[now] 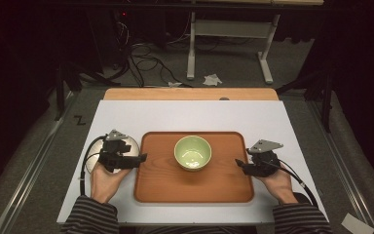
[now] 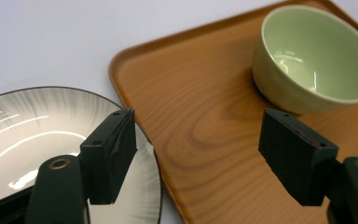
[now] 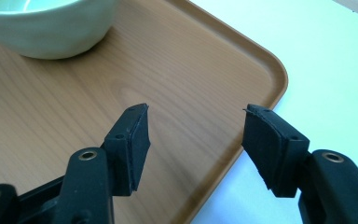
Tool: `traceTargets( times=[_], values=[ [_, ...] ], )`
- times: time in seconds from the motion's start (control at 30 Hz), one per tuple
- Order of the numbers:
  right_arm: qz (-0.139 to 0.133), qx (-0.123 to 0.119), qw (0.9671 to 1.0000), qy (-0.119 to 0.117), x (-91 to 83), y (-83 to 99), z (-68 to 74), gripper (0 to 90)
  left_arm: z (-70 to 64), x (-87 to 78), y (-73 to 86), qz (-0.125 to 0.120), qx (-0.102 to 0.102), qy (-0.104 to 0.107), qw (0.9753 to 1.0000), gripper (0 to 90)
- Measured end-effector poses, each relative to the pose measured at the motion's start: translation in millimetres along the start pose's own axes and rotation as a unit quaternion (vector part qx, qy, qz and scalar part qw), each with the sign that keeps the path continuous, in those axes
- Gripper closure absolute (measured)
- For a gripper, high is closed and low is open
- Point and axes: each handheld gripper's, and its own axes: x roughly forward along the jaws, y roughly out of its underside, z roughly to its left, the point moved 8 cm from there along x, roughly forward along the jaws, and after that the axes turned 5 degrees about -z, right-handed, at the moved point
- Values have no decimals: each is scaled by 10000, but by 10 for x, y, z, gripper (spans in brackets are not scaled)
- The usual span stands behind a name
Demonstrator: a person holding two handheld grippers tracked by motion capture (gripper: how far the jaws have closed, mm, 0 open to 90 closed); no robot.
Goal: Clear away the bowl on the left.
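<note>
High view: both claws apart, left claw (image 1: pixel 141 157) over plate (image 1: pixel 132 144), right claw (image 1: pixel 238 163) at tray (image 1: pixel 193 187) holding bowl (image 1: pixel 193 152).

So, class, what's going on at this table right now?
A person holds a gripper in each hand, both open and holding nothing. The left gripper hovers over a grey-streaked plate beside the wooden tray. The right gripper sits at the tray's right edge. A green bowl stands on the tray, untouched.

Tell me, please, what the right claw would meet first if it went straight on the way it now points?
Probably the wooden tray: the open right claw hovers over its edge, angled down. Farther along sits the green bowl.
</note>
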Motion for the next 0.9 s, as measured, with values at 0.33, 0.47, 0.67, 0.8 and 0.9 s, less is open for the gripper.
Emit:
traceTargets(
  times=[0.33, 0.47, 0.67, 0.8, 0.9],
  values=[
    [64, 36, 10000, -19, 8, 9, -12, 426, -147, 42, 28, 99, 270, 80, 9996, 277],
    [103, -2, 9999, -46, 14, 18, -10, 427, -207, 108, 17, 174, 264, 129, 9994, 274],
    [130, 15, 9999, -81, 27, 29, -2, 426, -262, 168, 66, 382, 397, 171, 9983, 273],
    [196, 1, 9998, -102, 42, 37, 6, 425, -331, 216, 105, 503, 513, 262, 9971, 271],
    [221, -1, 9997, -101, 38, 44, 8, 424, -390, 266, 121, 540, 569, 374, 9962, 279]
  ],
)
